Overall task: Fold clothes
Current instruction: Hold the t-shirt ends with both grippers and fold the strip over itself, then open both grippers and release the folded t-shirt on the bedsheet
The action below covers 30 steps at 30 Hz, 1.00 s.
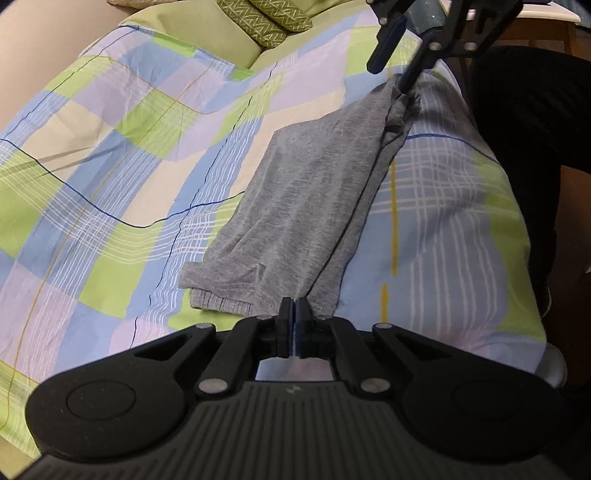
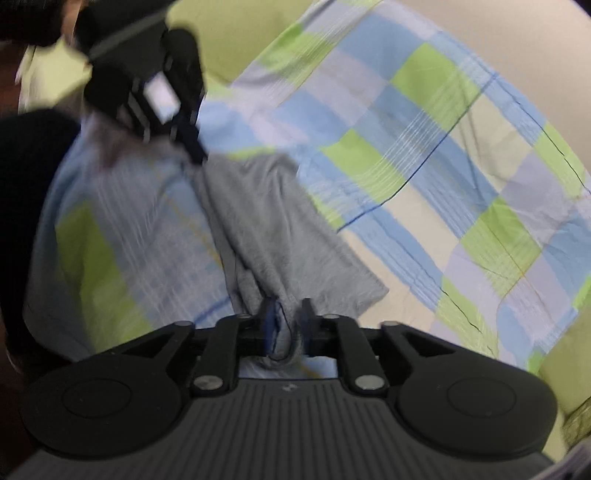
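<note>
A grey garment (image 1: 306,206) lies folded lengthwise in a long strip on the checked bedspread (image 1: 110,166). My left gripper (image 1: 294,310) is shut on the garment's near end, at the gathered elastic hem. My right gripper (image 1: 389,79) is at the far end, its fingers apart, with one finger touching bunched cloth. In the right wrist view the right gripper (image 2: 290,317) stands open, and a loose fold of the grey garment (image 2: 273,229) hangs between the jaws. The left gripper (image 2: 197,157) pinches the opposite end there, where the cloth draws to a point.
Green patterned pillows (image 1: 266,22) lie at the head of the bed. A person's dark-clothed leg (image 1: 535,129) stands close beside the bed's right edge. The checked bedspread (image 2: 443,166) spreads wide to the side of the garment.
</note>
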Available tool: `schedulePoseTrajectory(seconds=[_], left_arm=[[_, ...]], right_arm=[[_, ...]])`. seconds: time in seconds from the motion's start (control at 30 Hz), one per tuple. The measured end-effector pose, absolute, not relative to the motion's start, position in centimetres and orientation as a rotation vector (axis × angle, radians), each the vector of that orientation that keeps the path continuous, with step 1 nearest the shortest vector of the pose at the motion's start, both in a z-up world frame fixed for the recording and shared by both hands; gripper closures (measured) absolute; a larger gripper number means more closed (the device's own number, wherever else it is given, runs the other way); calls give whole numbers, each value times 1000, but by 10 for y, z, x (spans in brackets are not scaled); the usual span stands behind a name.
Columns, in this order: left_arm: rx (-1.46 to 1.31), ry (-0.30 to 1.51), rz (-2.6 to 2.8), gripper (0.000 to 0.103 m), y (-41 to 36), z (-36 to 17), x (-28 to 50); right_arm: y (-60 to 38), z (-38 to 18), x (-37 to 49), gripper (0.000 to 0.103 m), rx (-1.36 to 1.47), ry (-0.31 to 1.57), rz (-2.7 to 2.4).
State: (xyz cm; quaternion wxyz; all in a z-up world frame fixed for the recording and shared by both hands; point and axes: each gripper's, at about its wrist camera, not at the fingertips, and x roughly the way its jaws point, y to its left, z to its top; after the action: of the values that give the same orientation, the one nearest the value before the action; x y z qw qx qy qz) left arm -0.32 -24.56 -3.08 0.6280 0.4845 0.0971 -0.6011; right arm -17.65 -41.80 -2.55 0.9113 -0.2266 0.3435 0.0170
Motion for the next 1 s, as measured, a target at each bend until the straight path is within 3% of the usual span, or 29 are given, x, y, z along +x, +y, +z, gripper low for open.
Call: schedulePoseTrajectory(seconds=[0.1, 0.13, 0.17, 0.5, 0.67, 0.7, 0.8, 0.9, 1.0], left_arm=[[1110, 222, -1374, 103, -245, -32, -4], [1110, 223, -1374, 103, -245, -32, -4], [1108, 224, -1373, 103, -245, -32, -5], [1065, 261, -1371, 103, -240, -33, -3], [1058, 215, -1360, 97, -232, -19, -12], [1072, 187, -1361, 92, -231, -17, -17], [1178, 92, -1358, 64, -238, -23, -32], [1271, 31, -1361, 61, -251, -35, -40], [1345, -19, -1347, 61, -263, -48, -42]], right_arm=[[-414, -38, -170, 82, -514, 739, 43], [-415, -40, -168, 97, -517, 748, 37], [-417, -42, -166, 100, -527, 755, 20], [-419, -66, -170, 99, -648, 784, -14], [-424, -43, -173, 82, -558, 730, -44], [-423, -39, -175, 79, -552, 722, -46], [-417, -32, -182, 71, -530, 711, -43], [-409, -38, -183, 64, -561, 722, -36], [-405, -49, -182, 64, -588, 747, -35]])
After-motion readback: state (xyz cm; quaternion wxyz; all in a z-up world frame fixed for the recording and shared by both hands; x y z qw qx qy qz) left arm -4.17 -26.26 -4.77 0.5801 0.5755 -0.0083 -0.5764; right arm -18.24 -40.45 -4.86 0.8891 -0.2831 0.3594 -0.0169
